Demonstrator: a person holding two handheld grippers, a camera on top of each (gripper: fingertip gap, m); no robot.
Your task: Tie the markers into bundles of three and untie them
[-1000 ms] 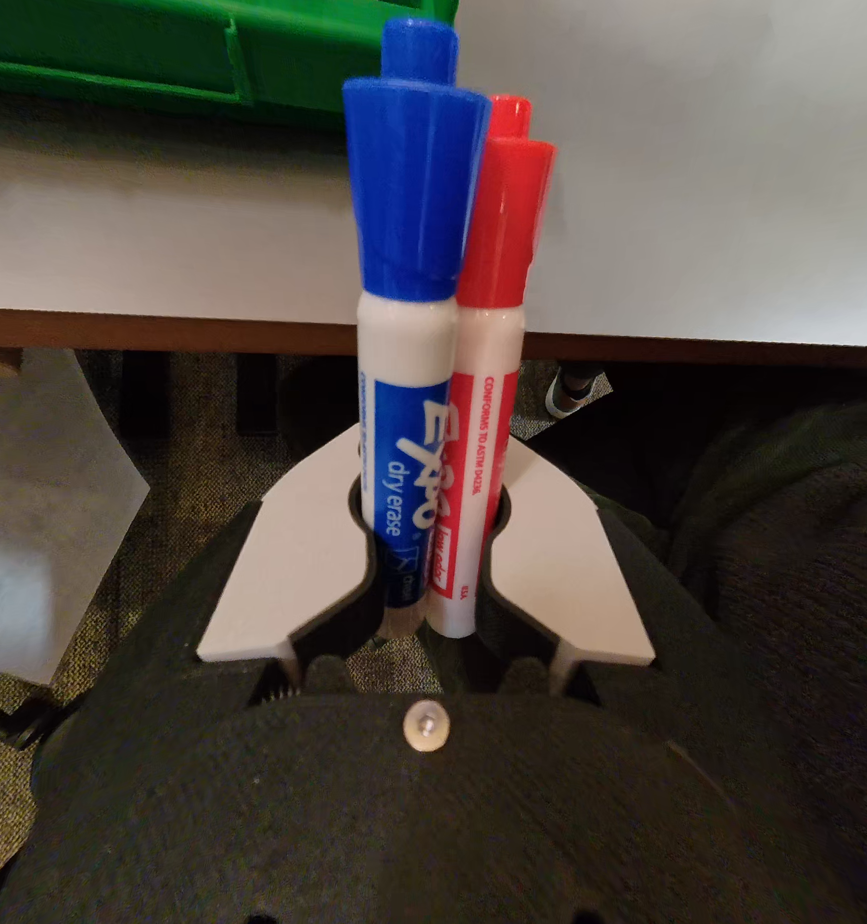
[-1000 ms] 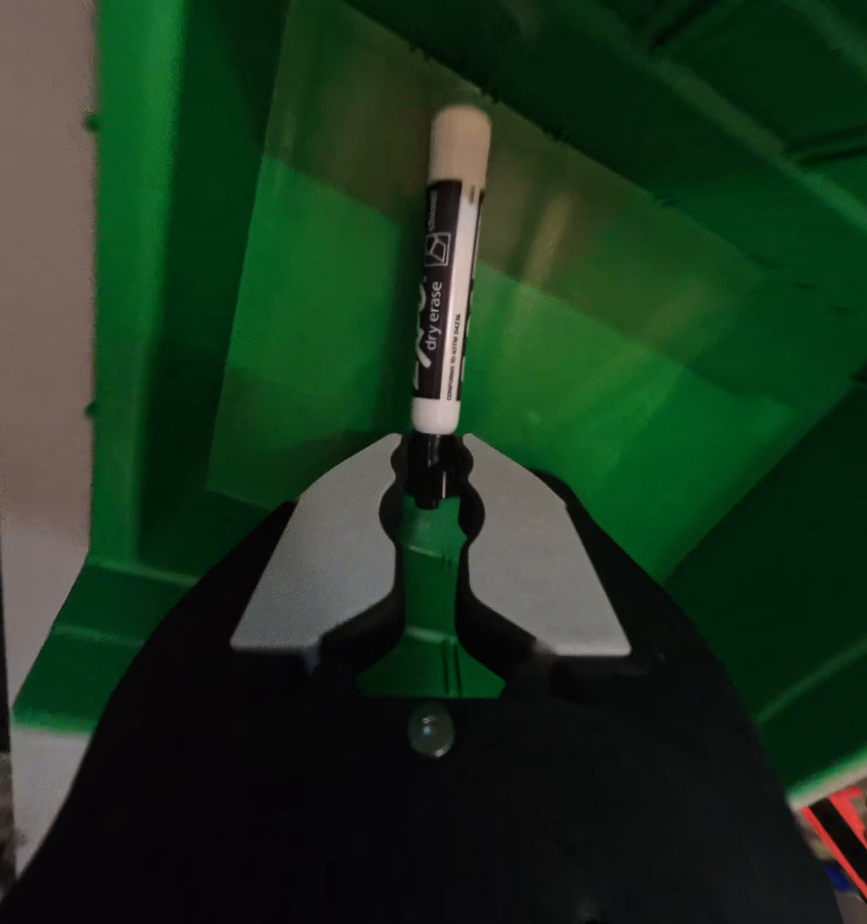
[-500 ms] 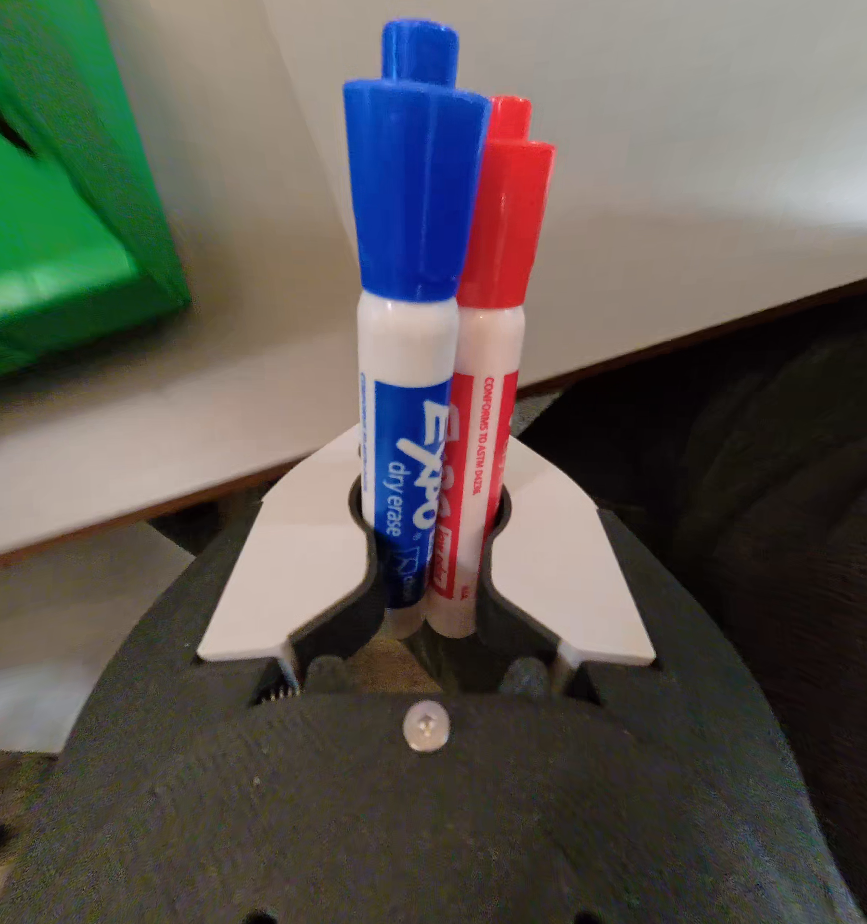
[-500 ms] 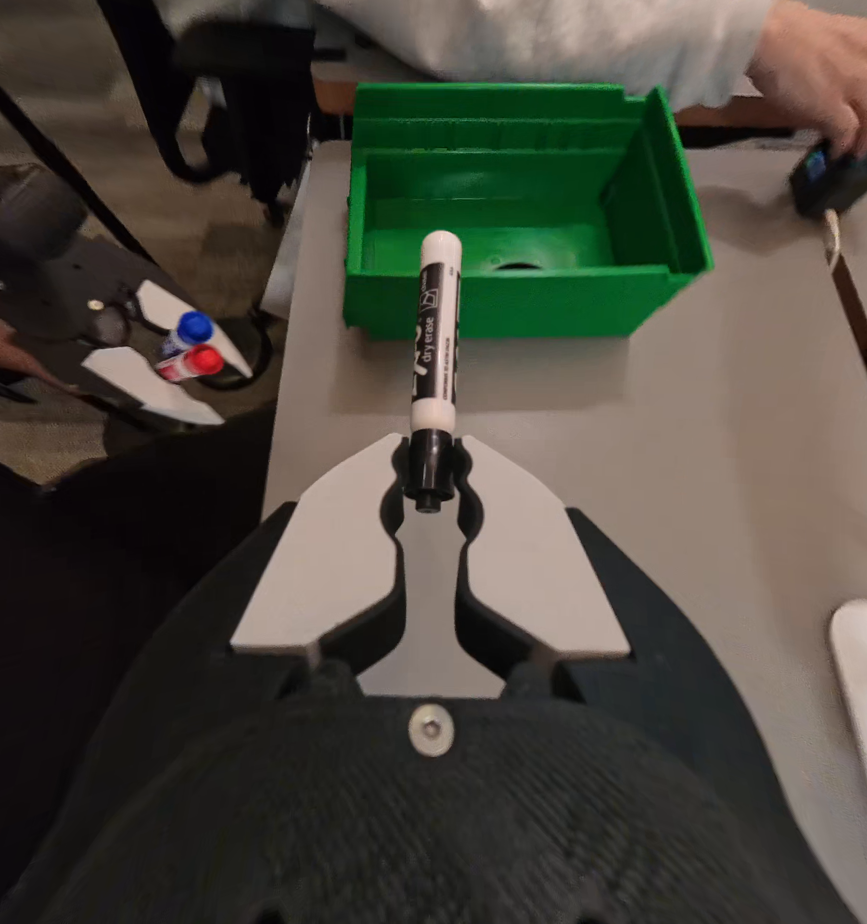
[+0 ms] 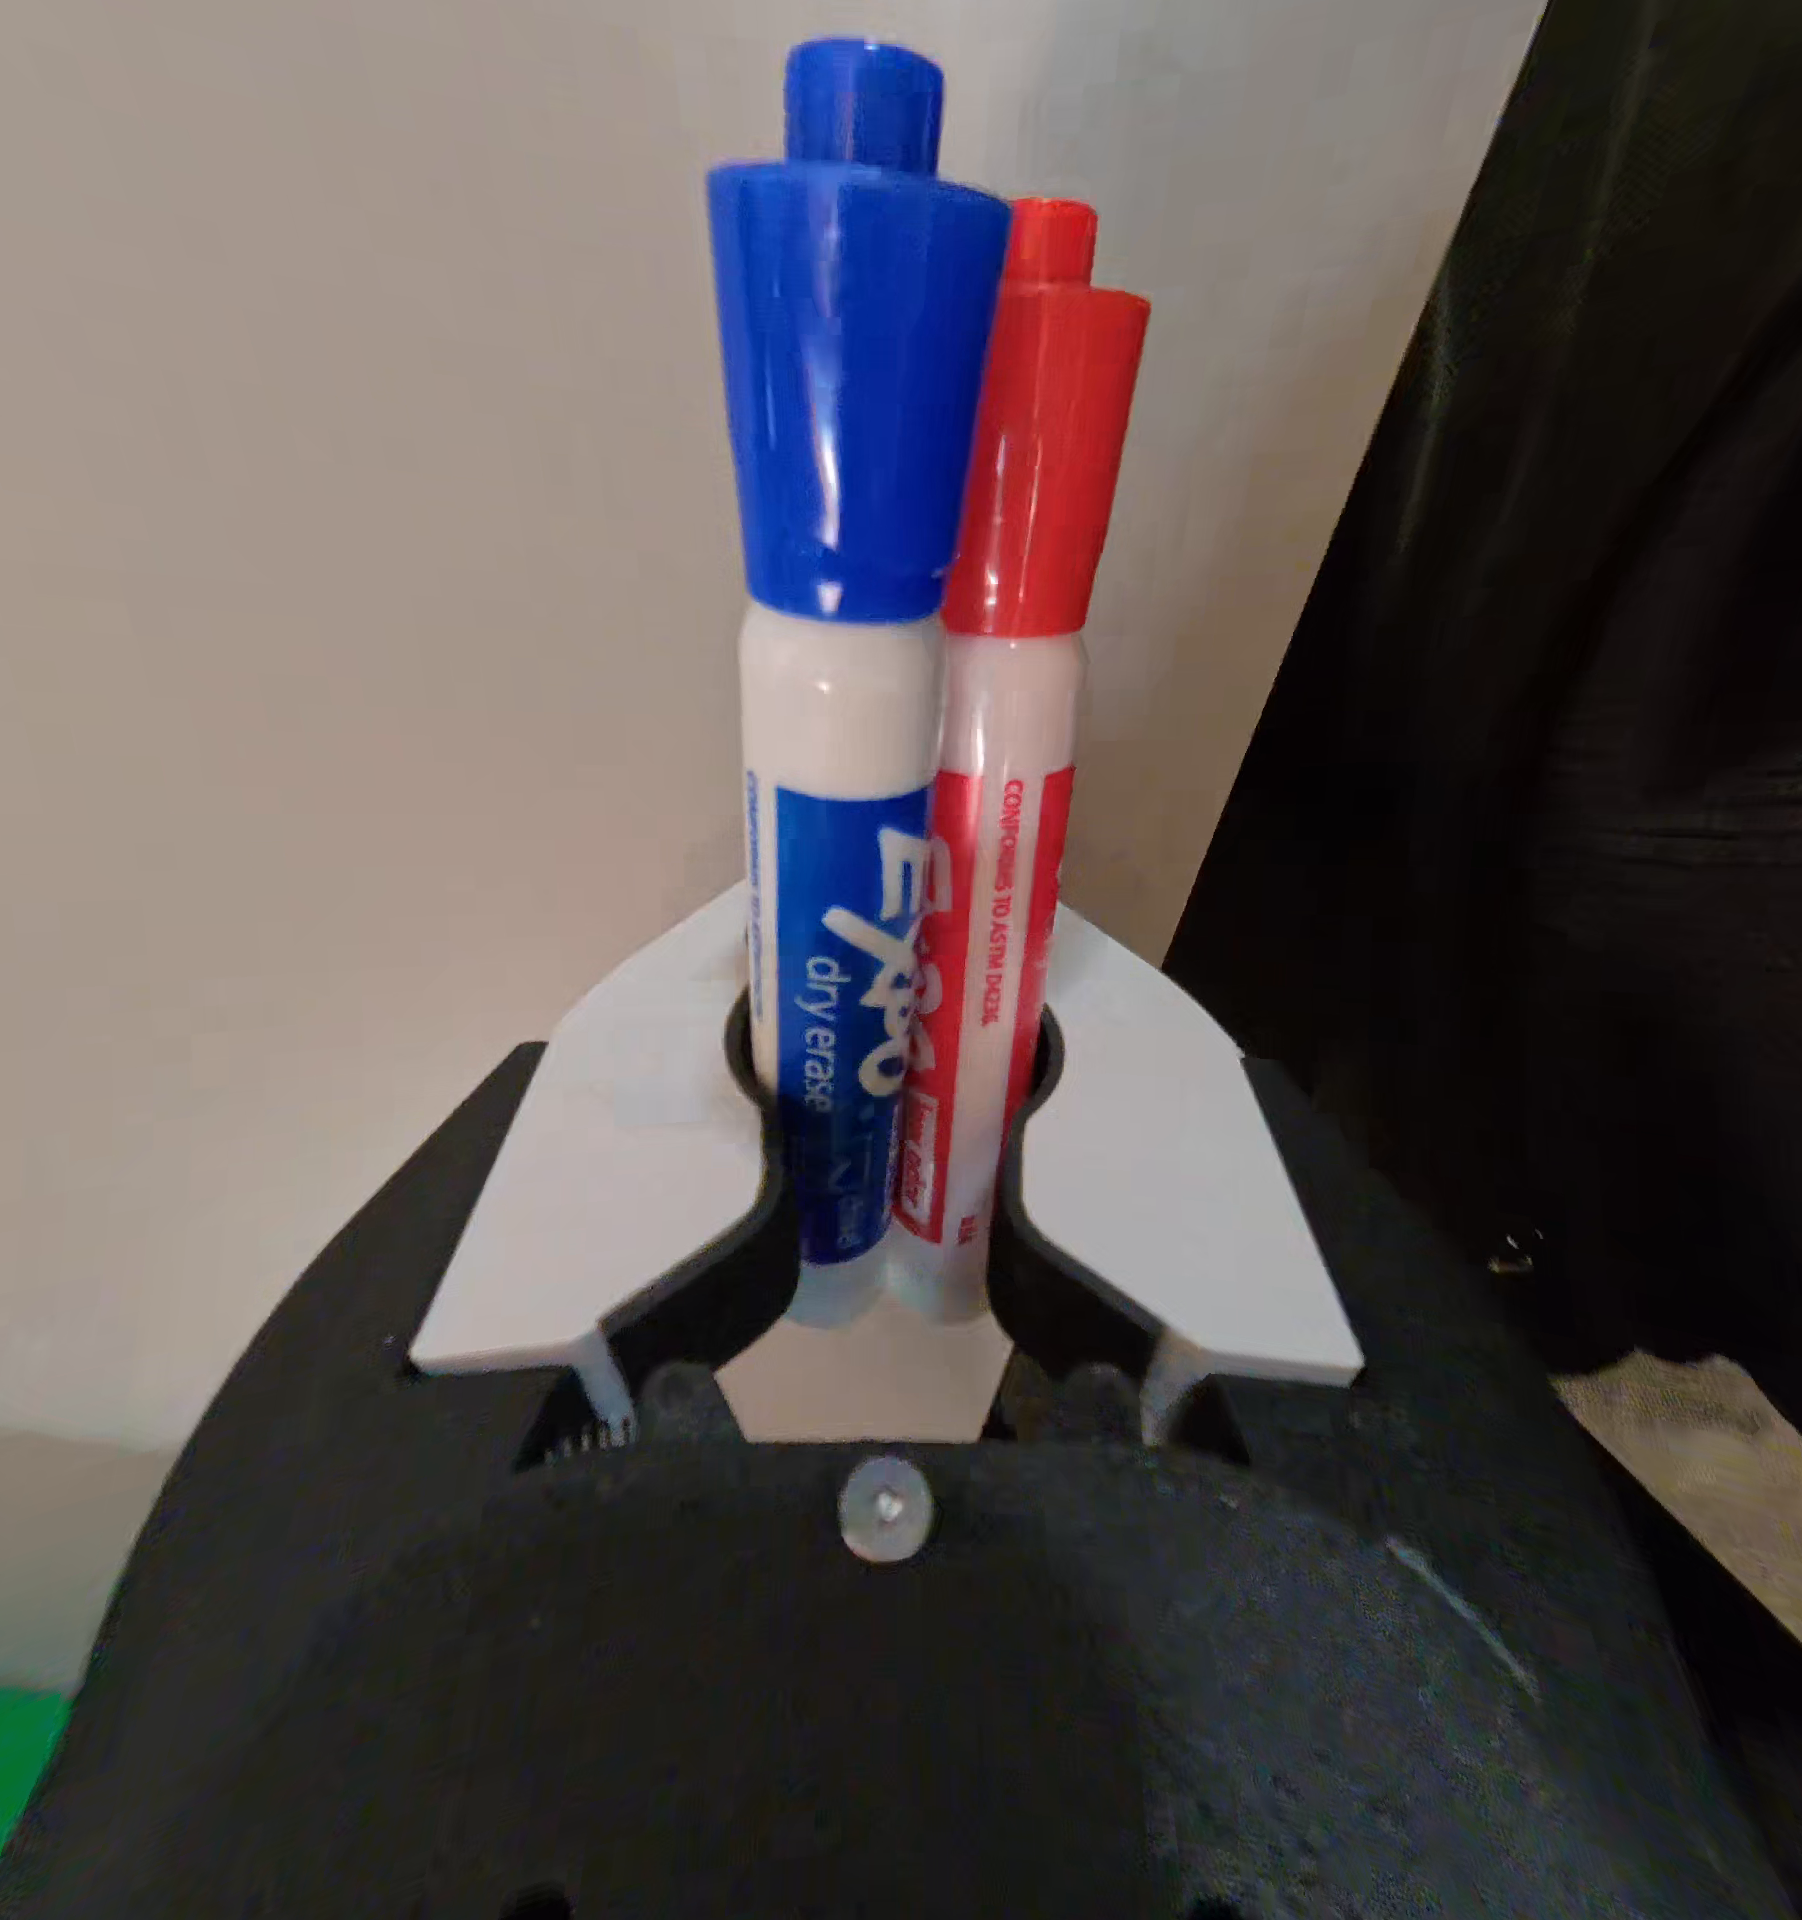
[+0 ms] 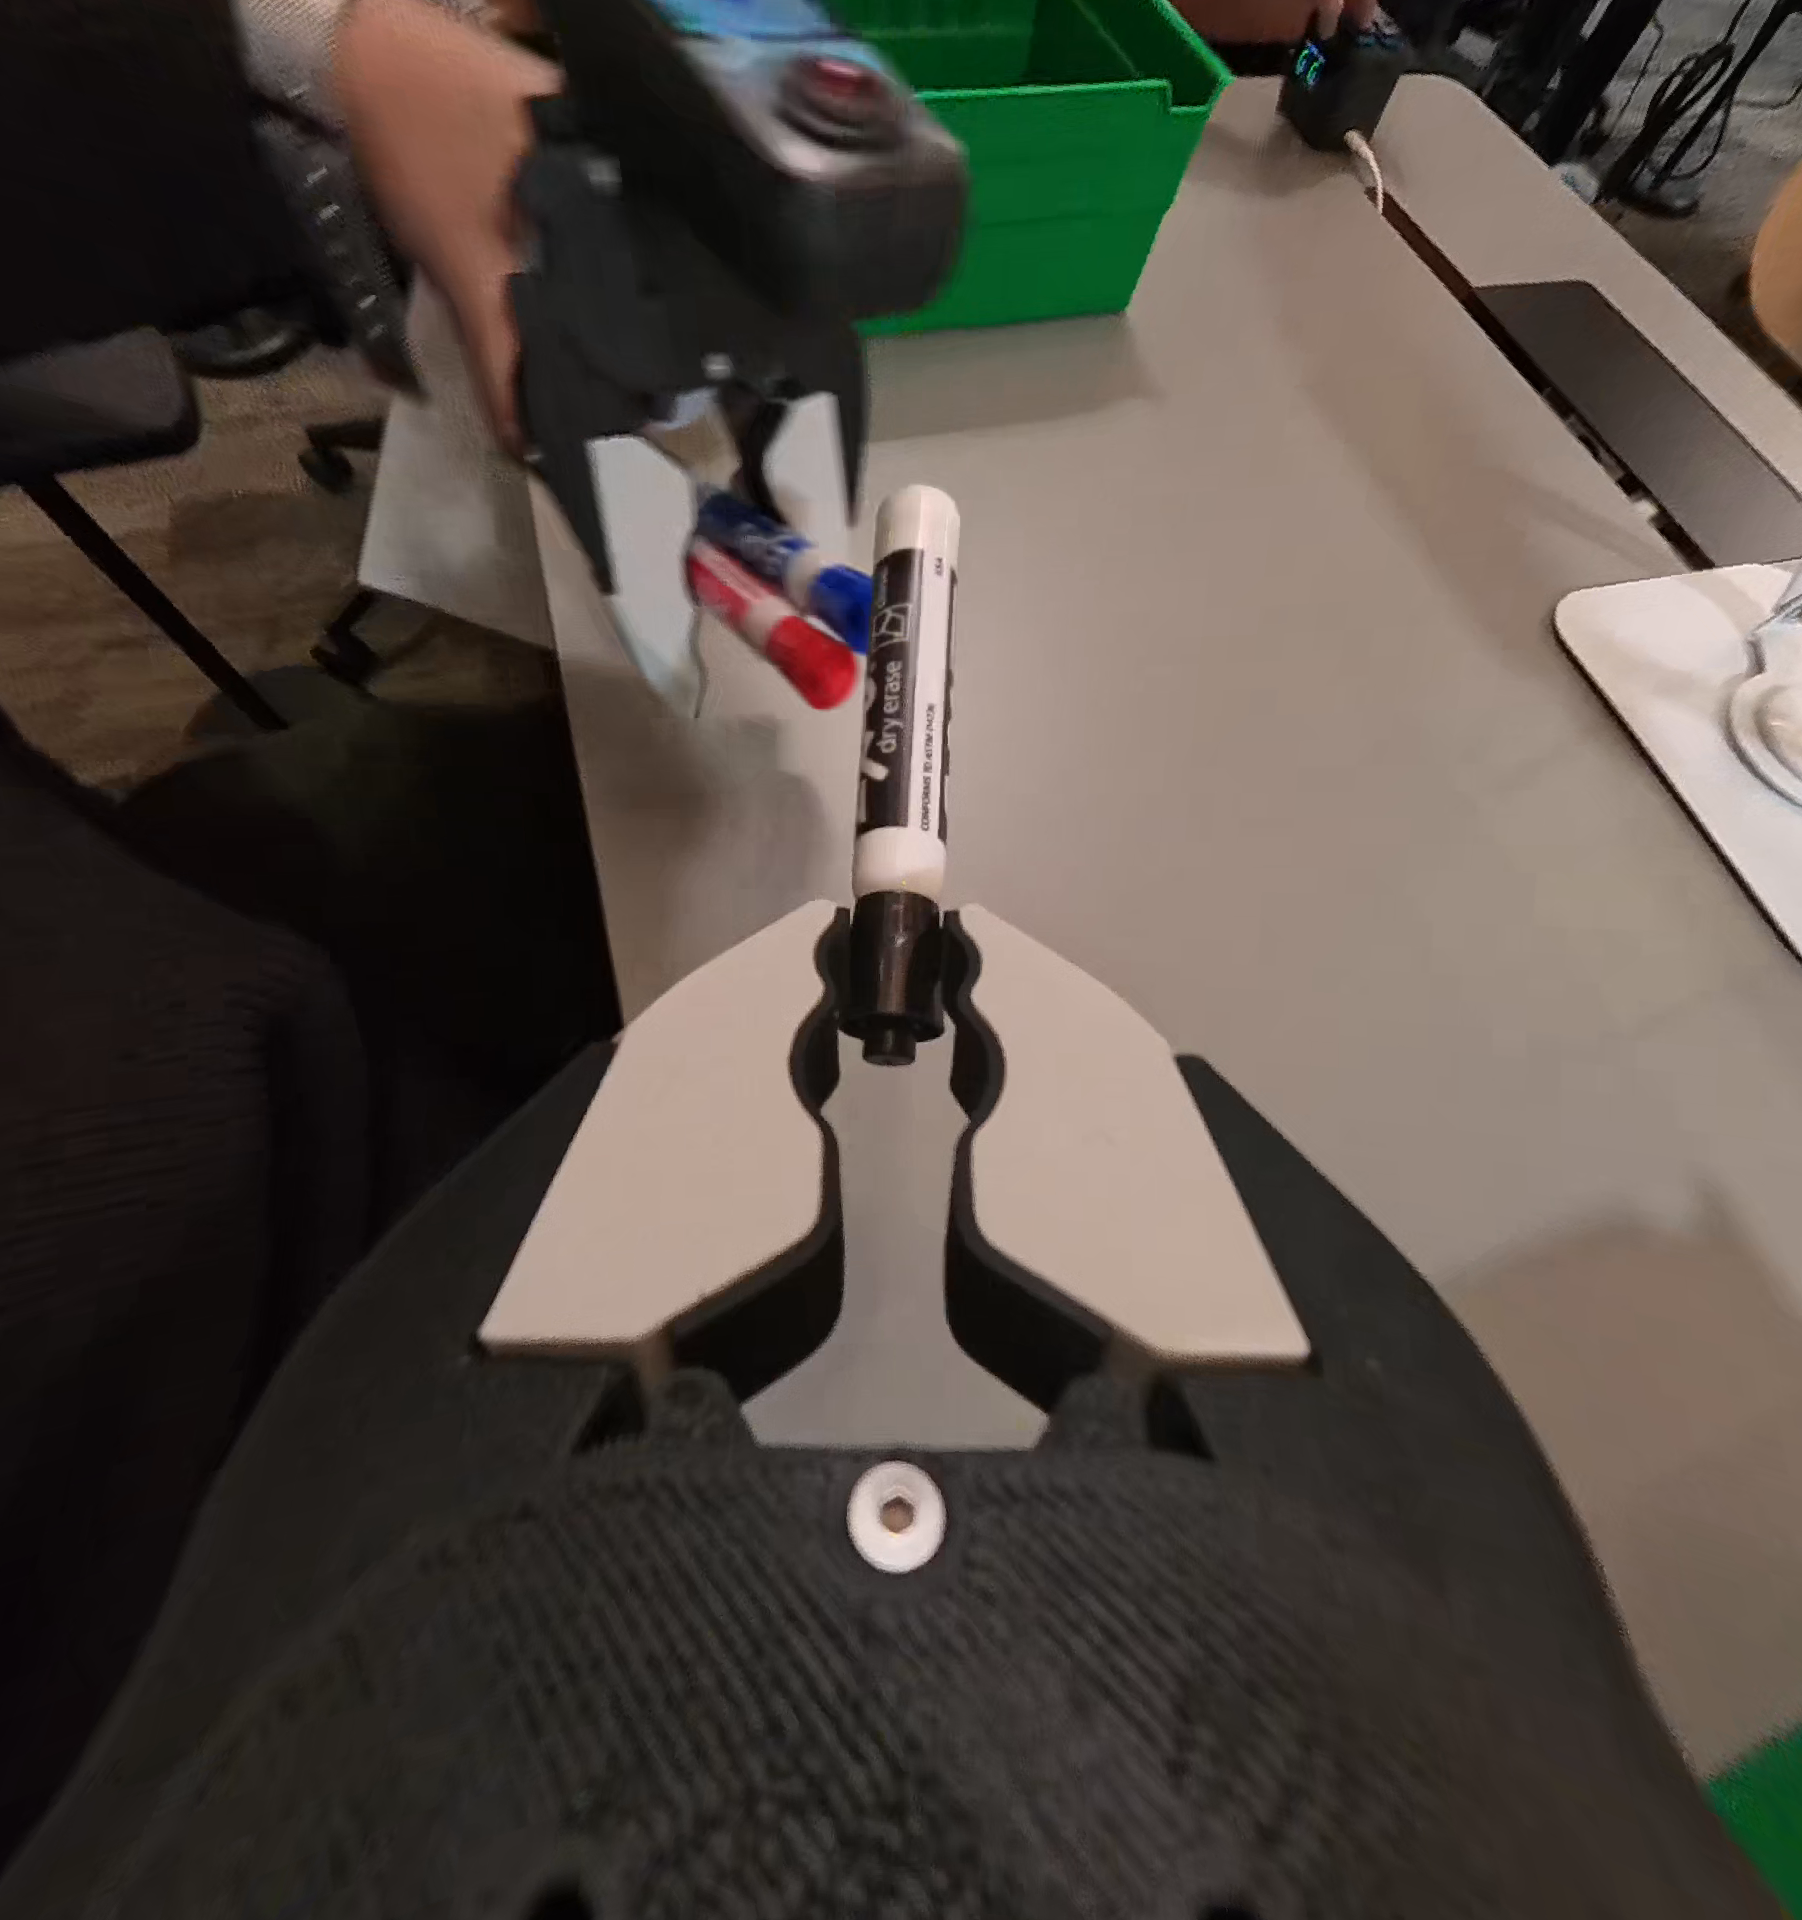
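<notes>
A blue marker [image 5: 843,665] and red marker [image 5: 1022,727] are sitting side by side, clamped in the left tool [image 5: 892,1049], caps pointing away. The right tool [image 6: 892,966] is pinching a black marker [image 6: 905,707] by its cap above the grey surface [image 6: 1292,727], with a green bin [image 6: 1042,208] at the far end.

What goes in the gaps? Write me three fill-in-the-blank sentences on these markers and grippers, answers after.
1. The left gripper is shut on ___ markers at once.
2. Beside the blue marker sits the ___ marker.
3. The right gripper clamps the black marker by its ___ end, above the grey table.

Missing words: two; red; capped
</notes>
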